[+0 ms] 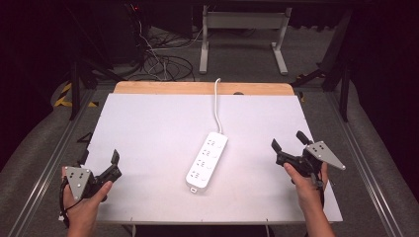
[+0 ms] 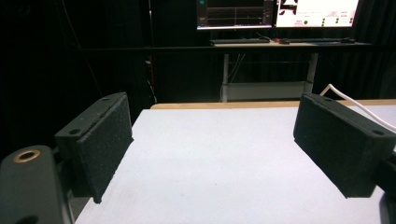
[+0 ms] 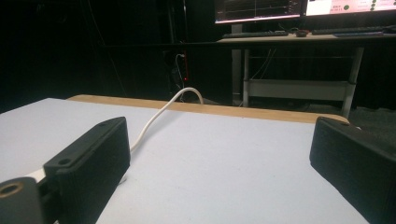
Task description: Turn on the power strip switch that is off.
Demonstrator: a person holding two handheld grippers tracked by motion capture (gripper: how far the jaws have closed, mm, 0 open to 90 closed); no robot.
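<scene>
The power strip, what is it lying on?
The power strip lies flat on the white board, and wooden table peeks out behind. The spot right underneath is hidden.

Light fell from above onto the white table [image 1: 148,128], which was bright and evenly lit, while the room behind stayed almost black. Two monitors [image 2: 280,11] glowed, slightly overexposed; the gripper views were soft, grainy and dim

The power strip [image 1: 207,161] looks like smooth, slightly glossy white plastic, and its cable [image 1: 217,106] has a smooth white sheath. It lies on a matt white board [image 1: 148,128] with a faint grain, over a bare wooden table edge [image 1: 173,88]. Both grippers' jaws wear coarse, matt black foam-like pads [image 2: 105,140], and a dull grey plate [image 1: 324,154] tops the right one.
</scene>
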